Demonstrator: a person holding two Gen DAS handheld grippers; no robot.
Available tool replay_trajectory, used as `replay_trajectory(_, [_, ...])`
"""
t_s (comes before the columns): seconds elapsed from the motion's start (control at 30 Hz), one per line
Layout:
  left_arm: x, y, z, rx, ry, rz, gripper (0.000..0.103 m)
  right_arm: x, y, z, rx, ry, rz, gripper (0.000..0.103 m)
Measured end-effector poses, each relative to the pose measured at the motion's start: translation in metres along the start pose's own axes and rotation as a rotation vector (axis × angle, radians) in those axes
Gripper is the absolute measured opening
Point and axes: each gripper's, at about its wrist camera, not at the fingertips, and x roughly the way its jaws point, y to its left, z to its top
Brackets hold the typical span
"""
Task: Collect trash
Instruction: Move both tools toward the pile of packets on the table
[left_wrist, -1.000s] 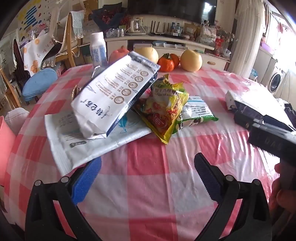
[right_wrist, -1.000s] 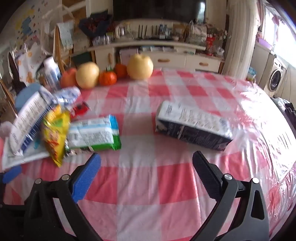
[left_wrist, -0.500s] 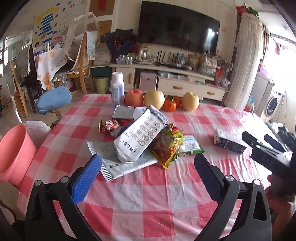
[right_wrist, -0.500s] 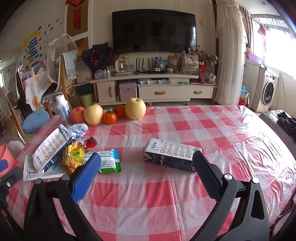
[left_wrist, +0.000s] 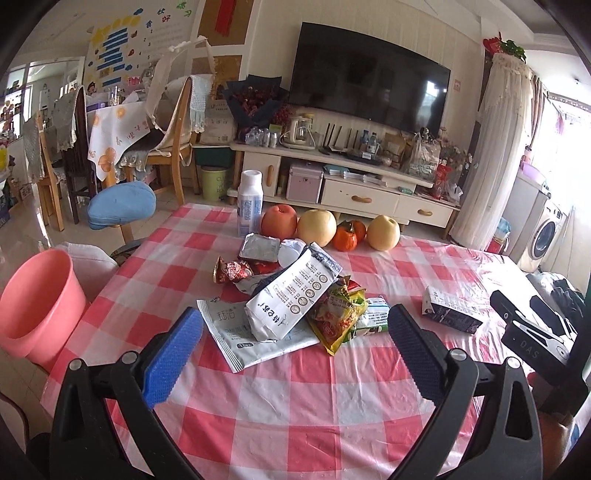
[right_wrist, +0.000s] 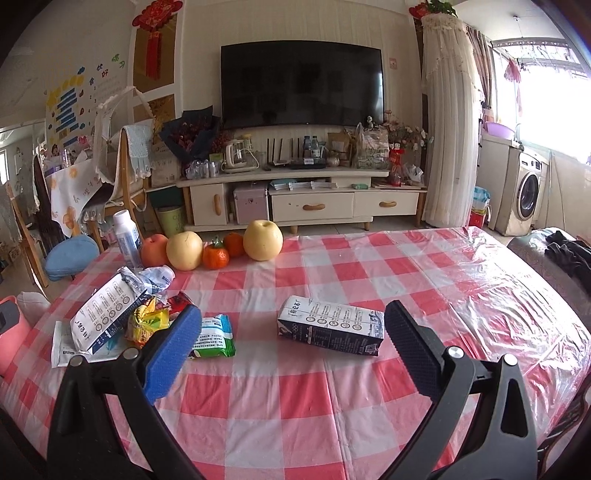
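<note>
A pile of trash lies on the red-checked table (left_wrist: 295, 406): a white milk carton (left_wrist: 291, 299) on a flat white pouch (left_wrist: 236, 332), a yellow snack bag (left_wrist: 338, 315), a green-white packet (left_wrist: 373, 317), a red wrapper (left_wrist: 232, 271) and a foil tray (left_wrist: 260, 248). A second dark milk carton (right_wrist: 328, 325) lies apart, to the right (left_wrist: 448, 312). A pink bucket (left_wrist: 37, 306) stands left of the table. My left gripper (left_wrist: 295, 354) is open and empty, held back from the pile. My right gripper (right_wrist: 291, 350) is open and empty, in front of the dark carton.
Fruit (left_wrist: 317, 227) and a white bottle (left_wrist: 250, 208) stand at the table's far edge. A blue stool (left_wrist: 122, 205) and chairs (left_wrist: 177, 122) are at the far left. A TV cabinet (right_wrist: 295, 199) lines the back wall. The right gripper's body (left_wrist: 535, 332) shows at right.
Both grippers have pulled back and risen away from the table, so the trash now looks smaller and farther. Both stay open. The trash has not moved.
</note>
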Motion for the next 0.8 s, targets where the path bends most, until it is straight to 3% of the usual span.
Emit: replay_trajectory(0.8, [0.0059,0.0004,-0.0065,0.009,0.021,0.01,0.099,-0.0029,0.0084,-0.006,-0.065,-0.032,0.007,0.1])
